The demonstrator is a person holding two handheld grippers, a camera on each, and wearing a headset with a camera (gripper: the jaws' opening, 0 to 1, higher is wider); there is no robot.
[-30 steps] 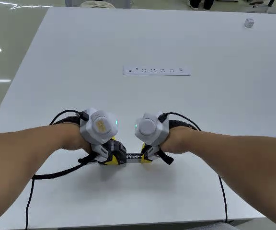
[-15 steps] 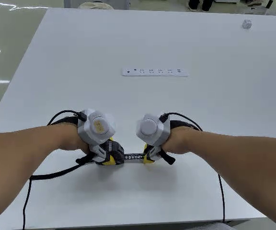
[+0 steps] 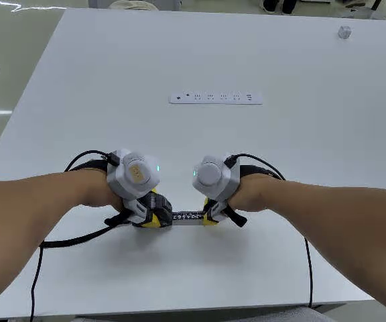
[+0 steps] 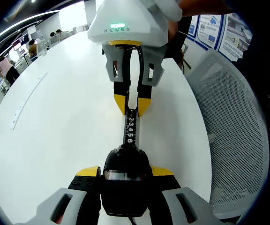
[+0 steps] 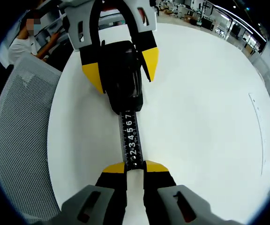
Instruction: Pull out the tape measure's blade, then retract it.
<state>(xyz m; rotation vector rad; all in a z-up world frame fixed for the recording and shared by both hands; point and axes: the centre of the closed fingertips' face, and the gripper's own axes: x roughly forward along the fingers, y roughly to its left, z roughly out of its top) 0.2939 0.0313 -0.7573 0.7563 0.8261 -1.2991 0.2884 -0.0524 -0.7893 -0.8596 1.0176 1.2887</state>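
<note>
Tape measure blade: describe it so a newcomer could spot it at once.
Go to the near edge of the white table, between the two grippers. The blade is the dark strip running from the black case in the left gripper to the right gripper, shut on its tip; it alone bears white numerals.

On the near part of the table (image 3: 179, 54), the case (image 3: 157, 216) of the tape measure sits to the left, clamped between the jaws of the left gripper (image 4: 125, 172); the blade (image 5: 130, 138) runs out of it to the right, over the tabletop; its end is pinched between the jaws of the right gripper (image 5: 134, 168); the two grippers face each other tip to tip, near but apart; a power strip (image 3: 215, 98) lies farther back, mid-table, set crosswise; a small object (image 3: 344, 31) sits near the far right corner; a mesh chair (image 4: 238, 140) stands off the table's near edge; cables (image 3: 79, 238) trail from the grippers across the near tabletop.
</note>
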